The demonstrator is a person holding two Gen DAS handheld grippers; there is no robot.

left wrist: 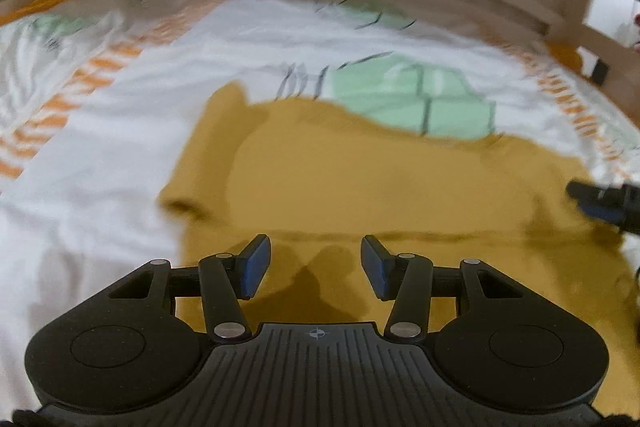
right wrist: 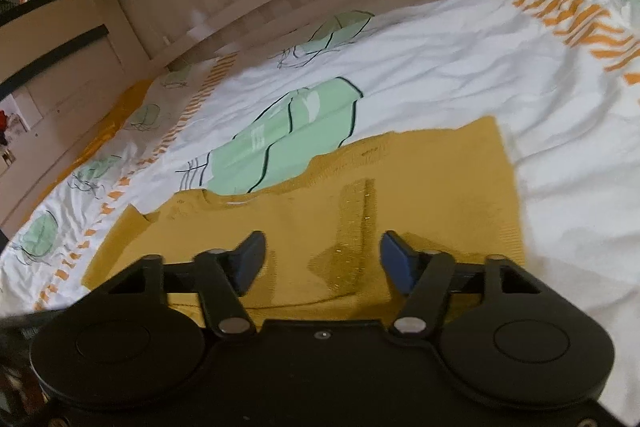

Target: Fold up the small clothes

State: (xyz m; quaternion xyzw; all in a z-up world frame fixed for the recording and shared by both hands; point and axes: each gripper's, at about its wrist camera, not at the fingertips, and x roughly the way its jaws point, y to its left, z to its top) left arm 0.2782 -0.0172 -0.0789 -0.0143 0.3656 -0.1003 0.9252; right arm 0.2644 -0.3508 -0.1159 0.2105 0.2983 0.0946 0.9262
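Meanwhile, both released grippers, left gripper (left wrist: 316,267) and right gripper (right wrist: 323,264), hover over the mustard-yellow knitted garment (left wrist: 360,179) at lower frame; a shallow pinch risks snagging the white patterned bedsheet (left wrist: 120,115).

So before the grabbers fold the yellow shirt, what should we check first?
1. Left gripper open: ok, its fingers stand apart with nothing between them.
2. Right gripper open: ok, fingers apart and empty.
3. Both grippers over the yellow shirt: ok, cloth lies under each pair of fingers.
4. Shirt spread flat on the white bedsheet: mostly ok; the sleeve on the left looks folded in, and the top edge is uneven.
5. Fingers touching the cloth: cannot tell from these views.
6. Picture sharp enough to choose an edge: not ok in the left wrist view, which is blurred.
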